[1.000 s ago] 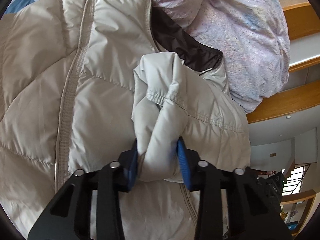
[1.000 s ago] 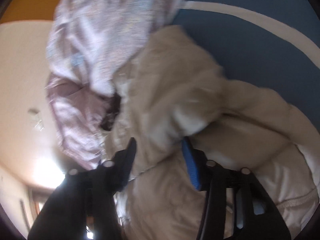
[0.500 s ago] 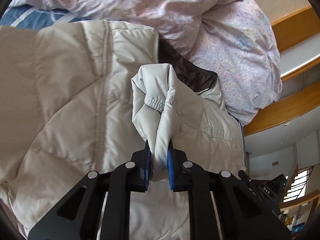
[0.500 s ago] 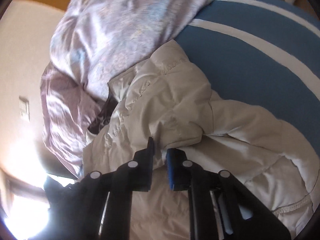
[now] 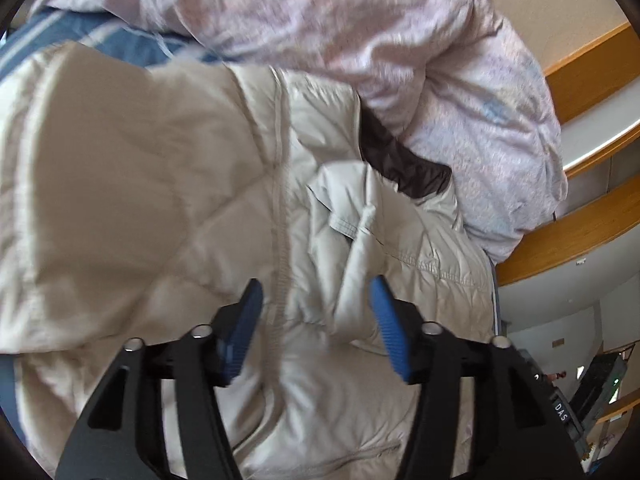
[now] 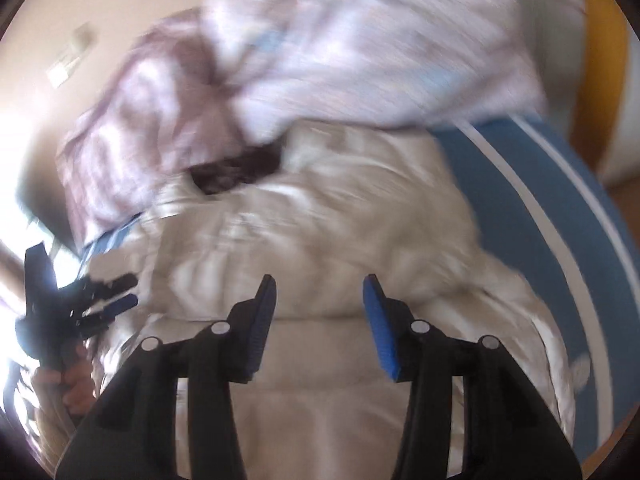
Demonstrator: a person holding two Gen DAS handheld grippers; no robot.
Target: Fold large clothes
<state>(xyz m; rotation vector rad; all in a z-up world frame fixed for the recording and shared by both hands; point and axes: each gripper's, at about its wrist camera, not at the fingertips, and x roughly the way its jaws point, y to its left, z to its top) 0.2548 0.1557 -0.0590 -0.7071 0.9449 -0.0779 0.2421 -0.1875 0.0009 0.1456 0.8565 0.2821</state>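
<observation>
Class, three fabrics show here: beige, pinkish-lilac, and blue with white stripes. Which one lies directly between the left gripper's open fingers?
The beige padded jacket; the left gripper straddles its cuff fold.

Room's pretty bright. There's a blue bedsheet with white stripes spread under everything, and a crumpled pale pink floral duvet heaped up ahead of the tool. Off to the right in the left wrist view are curved wooden rails with a white band between them, and a plain cream wall above. Strong glare from a window blows out the left side of the right wrist view, which is badly blurred.
</observation>
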